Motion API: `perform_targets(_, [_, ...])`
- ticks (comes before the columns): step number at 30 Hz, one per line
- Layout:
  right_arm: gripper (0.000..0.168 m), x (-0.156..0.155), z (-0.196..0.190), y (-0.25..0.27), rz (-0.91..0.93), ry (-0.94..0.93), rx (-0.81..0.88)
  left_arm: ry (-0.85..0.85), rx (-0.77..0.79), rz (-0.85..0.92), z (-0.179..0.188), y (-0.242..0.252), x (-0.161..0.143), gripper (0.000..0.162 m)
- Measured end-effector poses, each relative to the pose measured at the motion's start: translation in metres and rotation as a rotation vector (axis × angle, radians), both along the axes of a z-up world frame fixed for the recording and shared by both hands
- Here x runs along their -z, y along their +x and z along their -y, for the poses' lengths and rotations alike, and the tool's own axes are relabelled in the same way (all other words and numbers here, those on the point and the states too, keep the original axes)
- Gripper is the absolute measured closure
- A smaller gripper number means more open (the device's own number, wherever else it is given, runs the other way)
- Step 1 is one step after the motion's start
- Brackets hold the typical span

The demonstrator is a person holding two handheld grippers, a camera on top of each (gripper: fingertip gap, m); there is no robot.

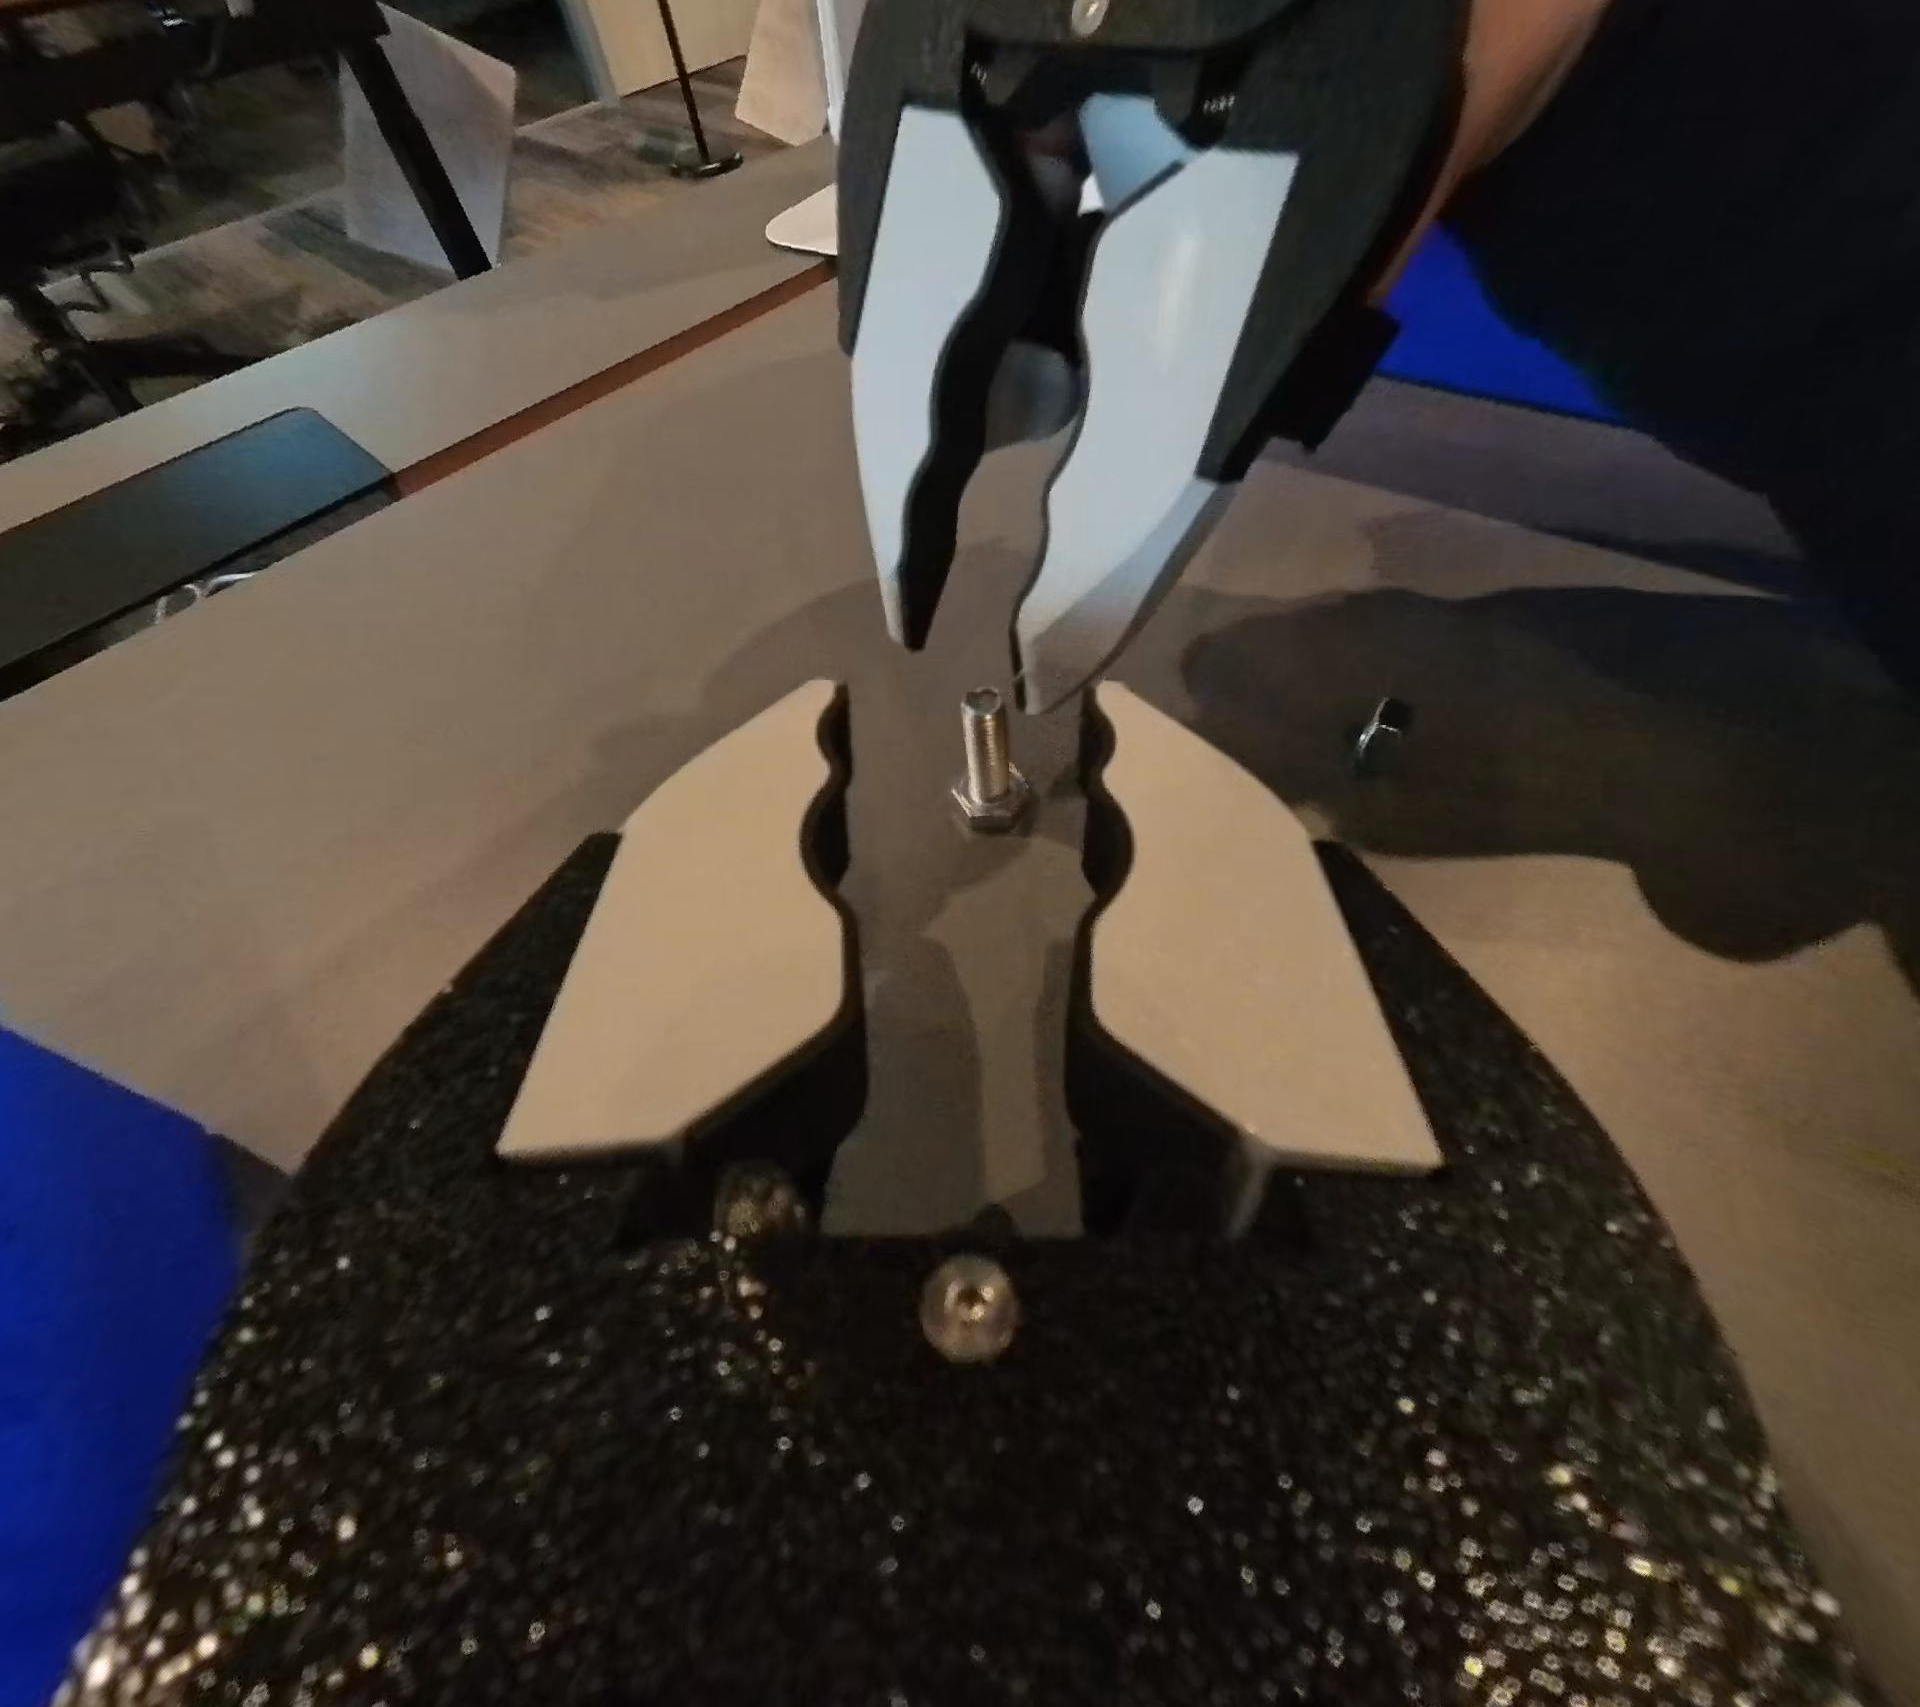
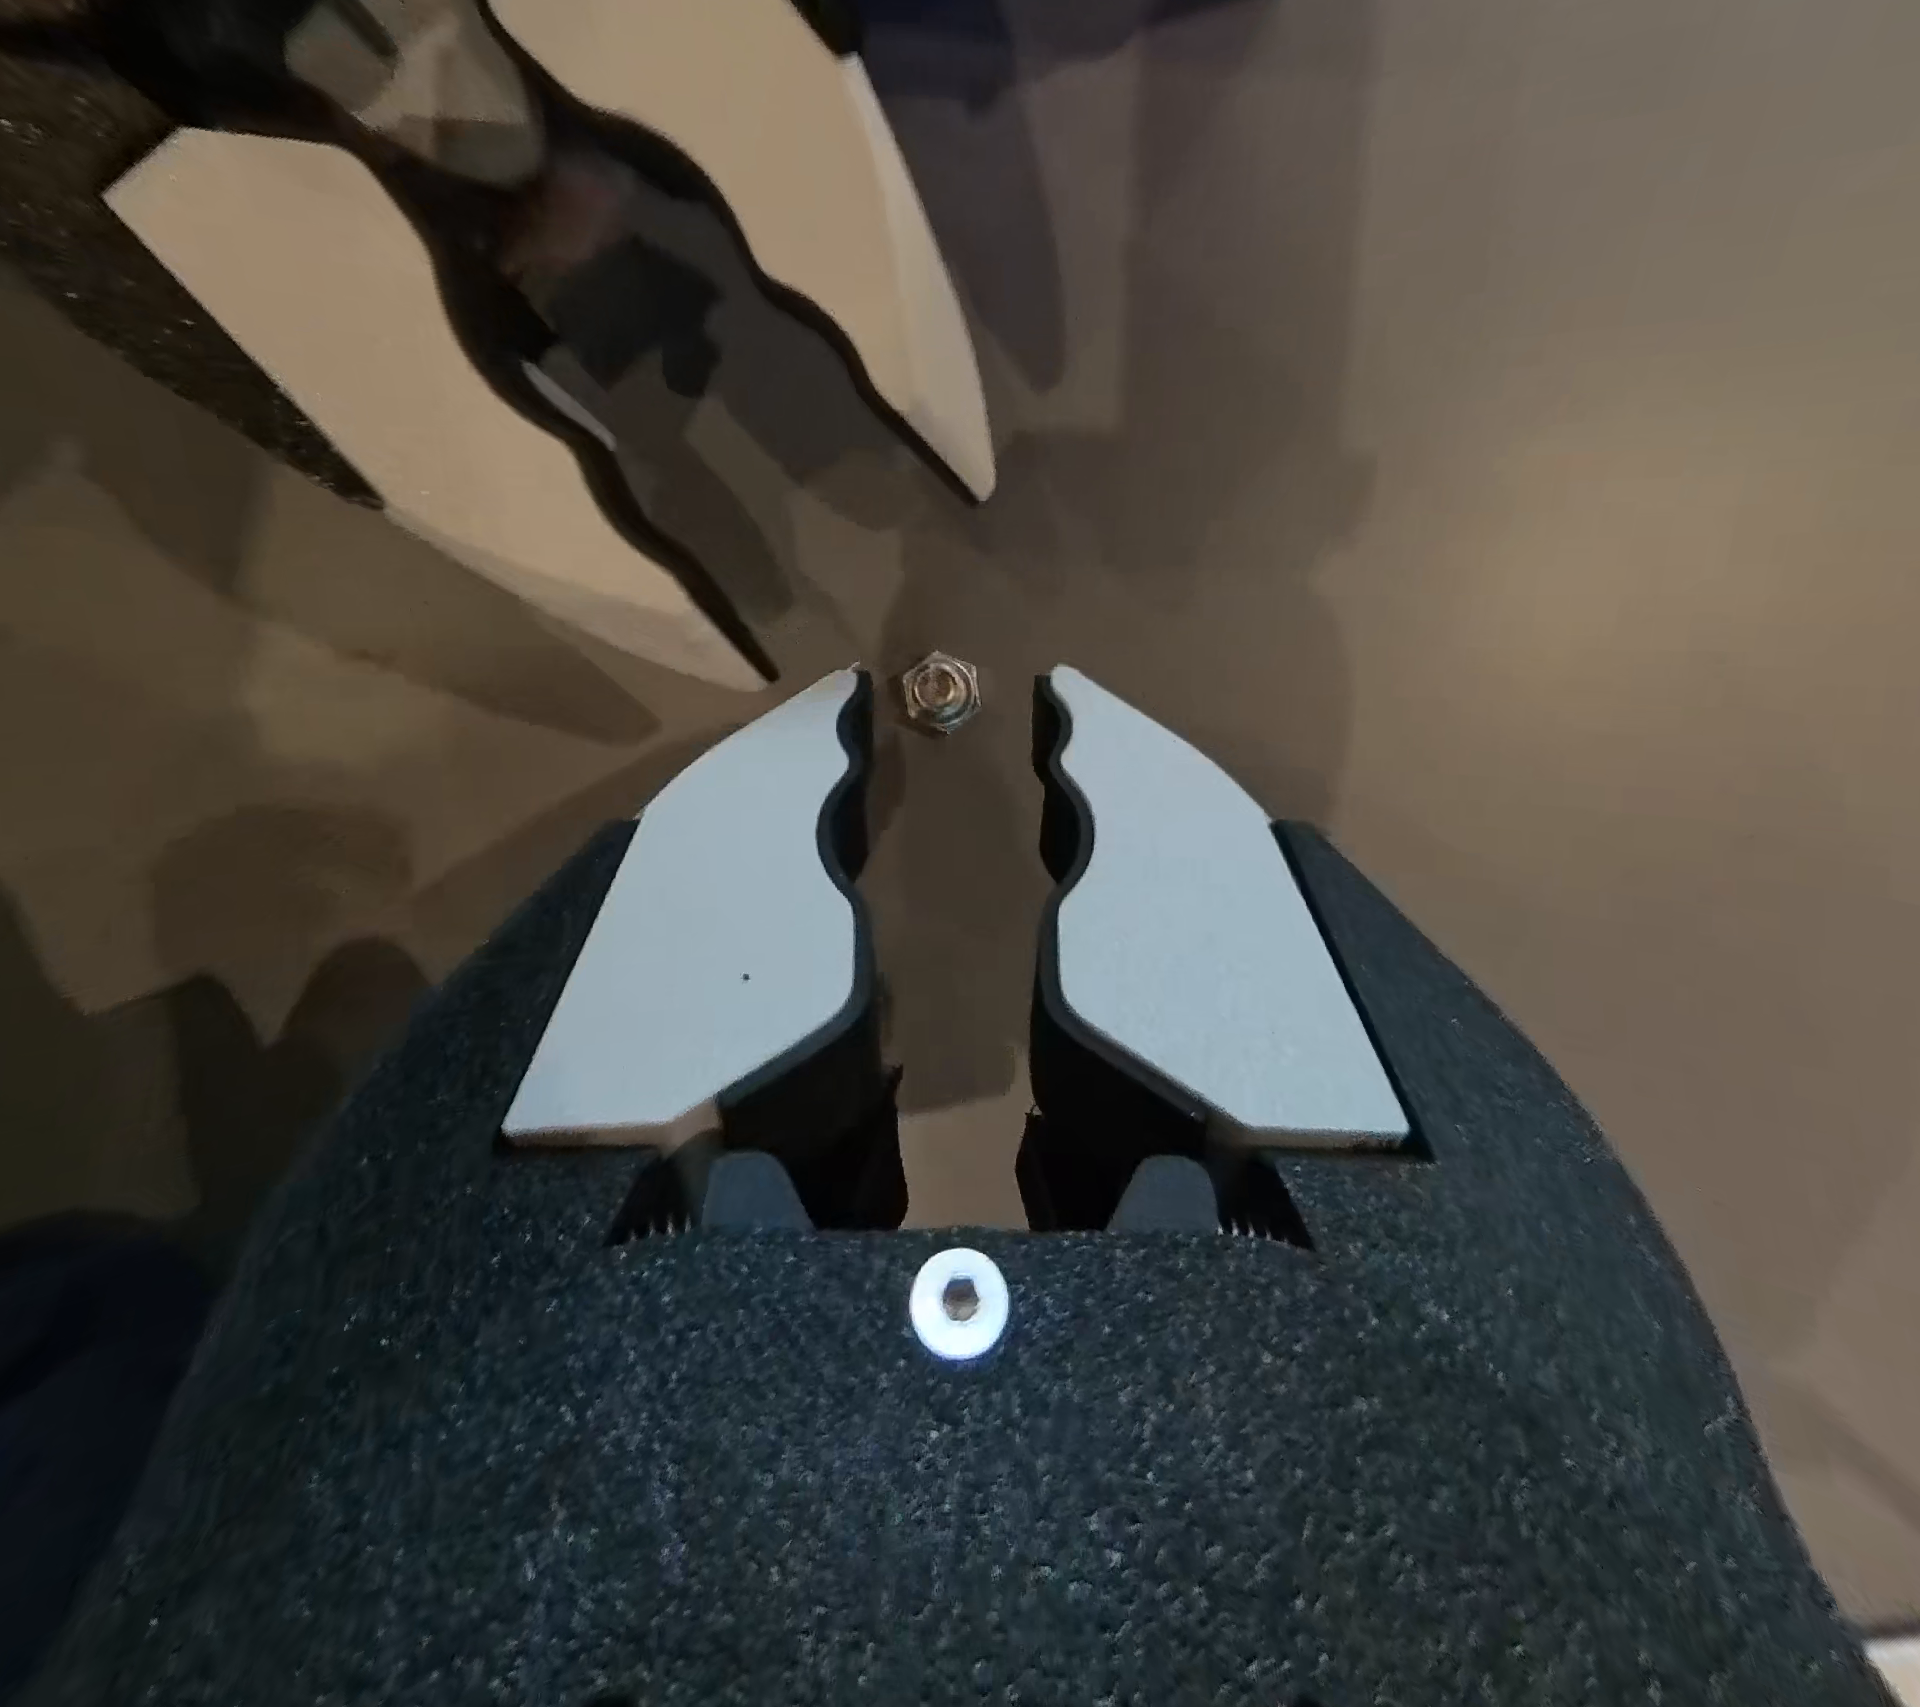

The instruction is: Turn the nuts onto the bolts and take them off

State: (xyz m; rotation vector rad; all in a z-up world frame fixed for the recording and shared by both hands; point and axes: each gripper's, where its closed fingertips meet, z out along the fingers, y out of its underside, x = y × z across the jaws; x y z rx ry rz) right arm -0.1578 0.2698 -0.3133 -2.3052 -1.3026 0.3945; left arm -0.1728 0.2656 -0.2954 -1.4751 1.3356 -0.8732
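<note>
A silver bolt [image 1: 987, 764] stands upright on its hex head on the grey table [image 1: 416, 826], thread up, with no nut on it. A small dark nut [image 1: 1377, 727] lies on the table to its right. My left gripper [image 1: 966, 712] is open and empty, low over the table, with the bolt standing just past the gap between its fingertips. My right gripper [image 1: 975, 665] hangs point-down right above the bolt's top, open and empty. In the right wrist view the bolt [image 2: 940, 696] shows end-on between my right gripper's [image 2: 951, 681] fingertips. The left gripper [image 2: 873, 582] reaches in from the upper left.
A black flat pad [image 1: 187, 514] lies at the table's far left edge. A person's arm in a dark sleeve [image 1: 1714, 203] fills the right side. Blue cloth [image 1: 94, 1242] shows at the lower left. Other tables and stands are behind. The tips of both grippers are at nearly the same place.
</note>
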Motion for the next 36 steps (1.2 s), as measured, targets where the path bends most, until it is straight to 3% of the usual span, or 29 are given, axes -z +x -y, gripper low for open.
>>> perform_targets(3, [0.143,0.011,0.000,-0.002,0.030,-0.022,-0.015,0.012,0.001,-0.004,0.000,0.001,0.001,0.108])
perform_targets(8, [0.156,0.024,-0.001,0.000,0.068,-0.049,-0.031,0.020,0.006,-0.029,0.001,0.002,0.004,0.102])
perform_targets(15, [0.158,0.001,-0.001,-0.005,-0.007,0.016,-0.047,0.005,0.030,-0.053,0.004,0.004,0.008,0.097])
perform_targets(21, [0.159,-0.031,0.021,-0.020,-0.163,0.034,-0.136,0.001,0.098,-0.056,0.013,0.004,0.008,0.105])
perform_targets(26, [0.159,-0.041,0.035,-0.030,-0.204,0.013,-0.198,-0.001,0.188,-0.035,0.025,0.003,0.005,0.123])
perform_targets(36, [0.158,-0.045,0.042,-0.028,-0.231,-0.010,-0.203,-0.002,0.262,0.059,0.034,0.001,-0.008,0.126])
